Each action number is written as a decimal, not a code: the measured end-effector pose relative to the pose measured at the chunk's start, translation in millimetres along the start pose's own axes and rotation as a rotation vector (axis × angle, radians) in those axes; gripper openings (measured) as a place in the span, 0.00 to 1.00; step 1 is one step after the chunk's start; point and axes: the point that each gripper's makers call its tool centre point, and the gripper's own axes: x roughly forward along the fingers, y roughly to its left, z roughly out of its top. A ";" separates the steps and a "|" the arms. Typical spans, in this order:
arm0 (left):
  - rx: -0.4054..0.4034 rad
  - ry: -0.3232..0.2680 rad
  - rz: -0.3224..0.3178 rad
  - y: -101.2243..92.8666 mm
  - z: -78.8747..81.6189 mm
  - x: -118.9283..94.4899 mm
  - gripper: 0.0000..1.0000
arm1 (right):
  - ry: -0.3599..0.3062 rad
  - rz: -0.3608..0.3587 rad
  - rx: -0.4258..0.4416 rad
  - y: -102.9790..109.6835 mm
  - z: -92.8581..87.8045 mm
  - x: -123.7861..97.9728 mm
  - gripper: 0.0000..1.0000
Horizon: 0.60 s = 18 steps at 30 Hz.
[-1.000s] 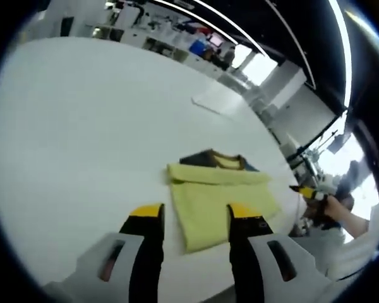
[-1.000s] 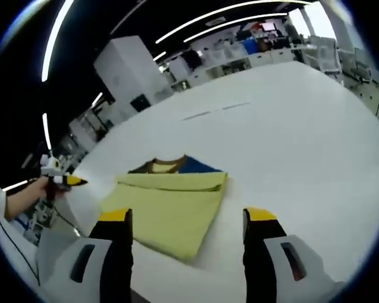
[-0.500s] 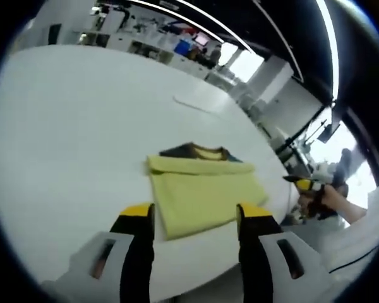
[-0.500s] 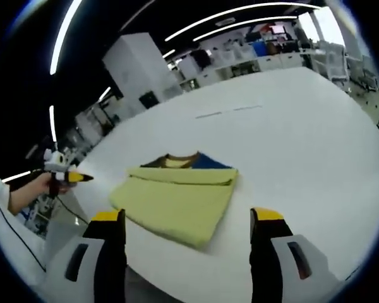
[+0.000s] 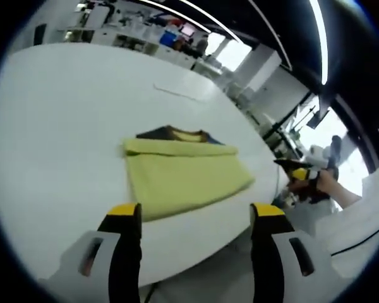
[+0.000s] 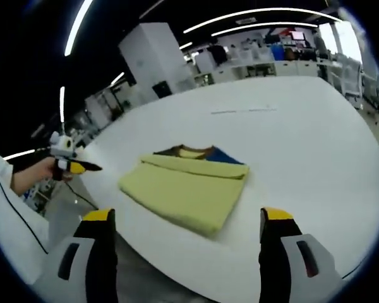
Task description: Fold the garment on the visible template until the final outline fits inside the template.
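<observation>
garment [image 5: 180, 176] left folded on table [image 5: 57, 126] | left gripper [image 5: 194, 218] and right gripper [image 6: 184, 222] drawn back, jaws wide apart, nothing held | folding judged finished

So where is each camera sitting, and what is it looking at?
Left gripper view: rides on the left gripper, looks past its open jaws at the folded yellow garment on the white table; a hand holding the other gripper shows at right.
Right gripper view: rides on the right gripper, faces the same garment across the table edge; a hand and white sleeve show at left.
Shared: garment, table, each other's gripper.
</observation>
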 end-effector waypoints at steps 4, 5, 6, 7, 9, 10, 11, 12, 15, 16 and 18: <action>0.010 -0.004 -0.016 -5.9 -1.1 -0.7 0.73 | -0.003 0.011 -0.002 4.6 -2.2 -4.2 0.98; 0.019 0.003 -0.022 -8.1 -2.5 -0.3 0.75 | 0.002 0.015 -0.004 6.1 -3.6 -5.2 0.99; 0.026 0.010 -0.026 -10.4 -4.1 -0.1 0.79 | 0.008 0.020 -0.008 7.5 -5.1 -6.2 0.99; 0.034 0.017 -0.028 -12.4 -5.6 -0.2 0.81 | 0.014 0.026 -0.014 9.1 -6.2 -7.2 0.99; 0.054 0.024 -0.030 -16.2 -7.5 -1.3 0.85 | 0.022 0.031 -0.025 13.4 -7.4 -10.7 1.00; 0.059 0.024 -0.033 -18.3 -8.2 -2.3 0.86 | 0.024 0.038 -0.031 15.8 -7.5 -12.4 1.00; 0.060 0.024 -0.036 -19.7 -8.4 -3.3 0.88 | 0.027 0.043 -0.034 17.6 -7.5 -13.6 1.00; 0.062 0.022 -0.038 -21.3 -8.4 -4.4 0.89 | 0.030 0.048 -0.039 19.5 -7.5 -14.8 1.00; 0.074 0.019 -0.043 -27.4 -10.1 -7.7 0.99 | 0.045 0.052 -0.074 23.7 -8.1 -18.4 1.00; 0.085 0.030 -0.042 -29.3 -12.7 -8.0 0.98 | 0.053 0.048 -0.087 24.8 -8.4 -19.9 1.00; 0.140 0.093 -0.063 -41.0 -27.8 -12.4 0.99 | 0.072 0.043 -0.128 28.9 -8.1 -23.8 1.00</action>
